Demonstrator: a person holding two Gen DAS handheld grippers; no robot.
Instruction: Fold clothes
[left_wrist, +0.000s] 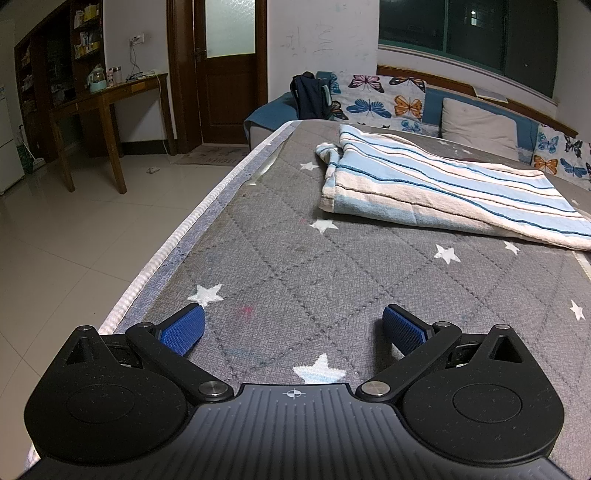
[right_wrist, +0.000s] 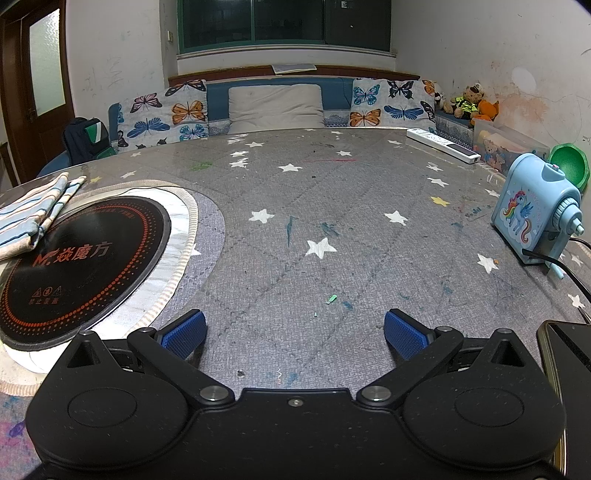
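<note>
Striped cloth (left_wrist: 436, 188) lies on the star-print table cover (left_wrist: 295, 266), ahead & to the right of the left gripper (left_wrist: 293, 328), well apart from it. Long axis runs from far-left to near-right across that claw's view. Left gripper: fingers spread wide, holding nothing. Right gripper (right_wrist: 295, 332): also spread, empty; cloth (right_wrist: 33, 214) sits far off its left side, partly over the black induction plate (right_wrist: 85, 258). Judgement: left claw looks nearer, so prob. reaches fwd-right first.
</note>
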